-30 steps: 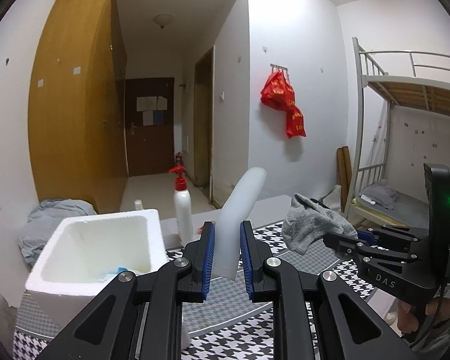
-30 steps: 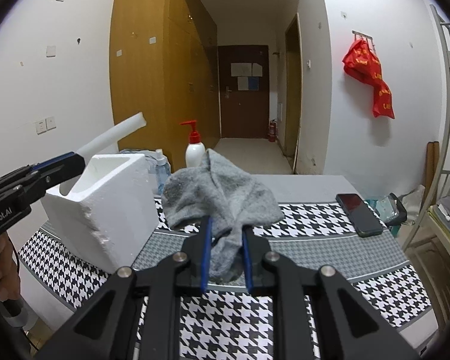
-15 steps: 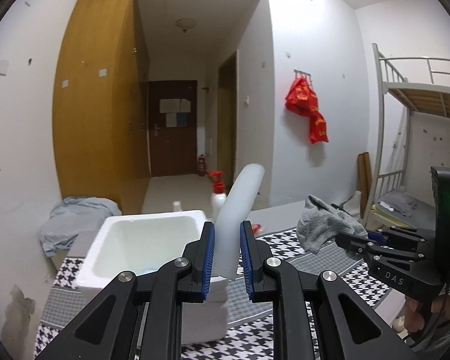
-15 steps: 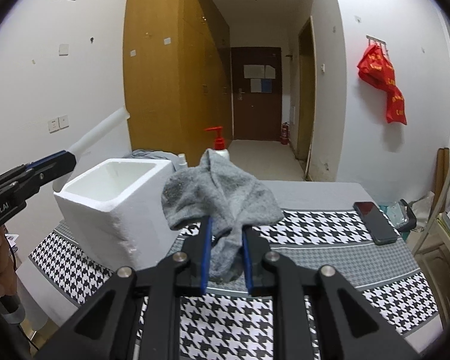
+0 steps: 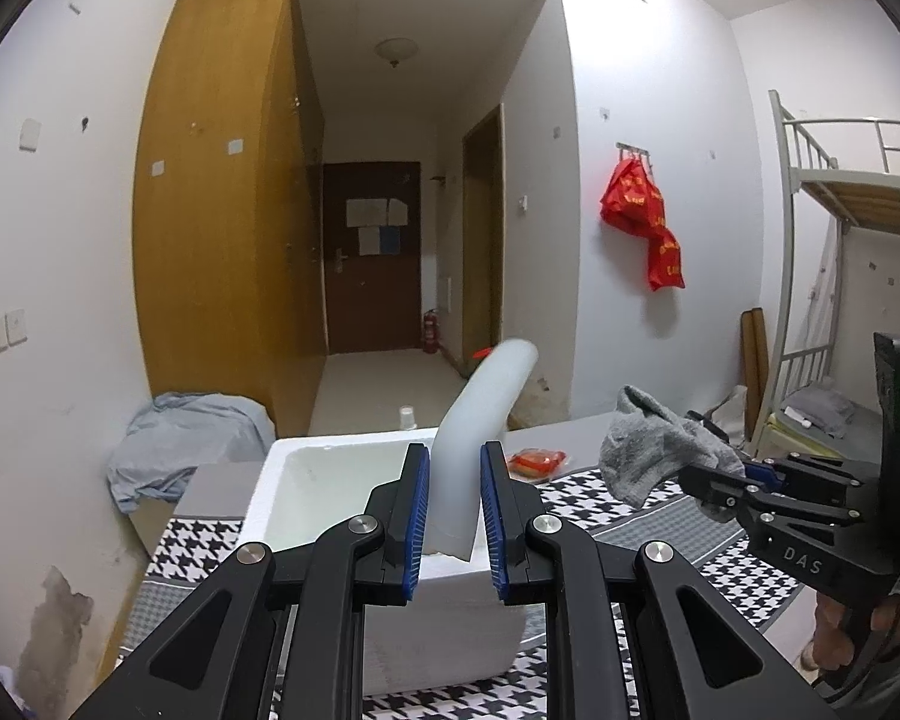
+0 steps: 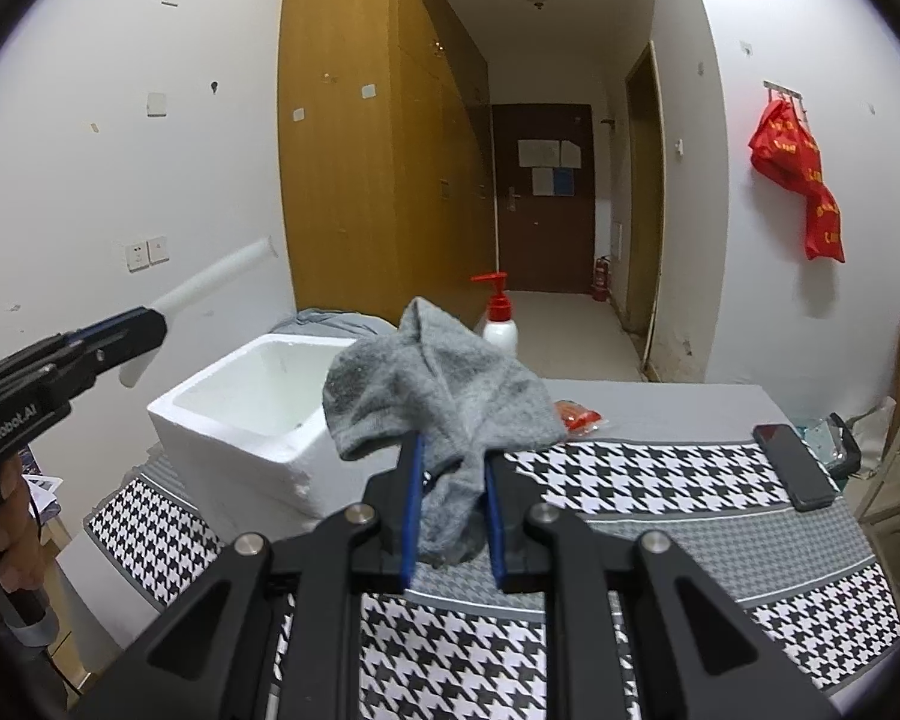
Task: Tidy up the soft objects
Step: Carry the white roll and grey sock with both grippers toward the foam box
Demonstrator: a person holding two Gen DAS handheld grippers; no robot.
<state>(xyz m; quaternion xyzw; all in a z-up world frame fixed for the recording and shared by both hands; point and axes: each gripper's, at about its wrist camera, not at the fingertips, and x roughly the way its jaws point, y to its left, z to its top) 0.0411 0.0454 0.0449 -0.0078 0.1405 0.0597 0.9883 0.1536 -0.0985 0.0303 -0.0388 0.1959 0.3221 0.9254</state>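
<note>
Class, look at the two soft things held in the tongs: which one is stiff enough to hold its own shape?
The white foam tube in the left tongs: it juts out as a stiff curve, whereas the grey sock droops over the right tongs.

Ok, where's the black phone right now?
In the right wrist view the flat black phone lies on the houndstooth tablecloth near the table's right edge, far from the white foam box on the left.

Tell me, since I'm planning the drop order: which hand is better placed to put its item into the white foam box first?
Left, probably. Its tool, shut on the white foam tube, is right at the white foam box. The right tool, holding the grey sock, sits off to the box's side.
</note>
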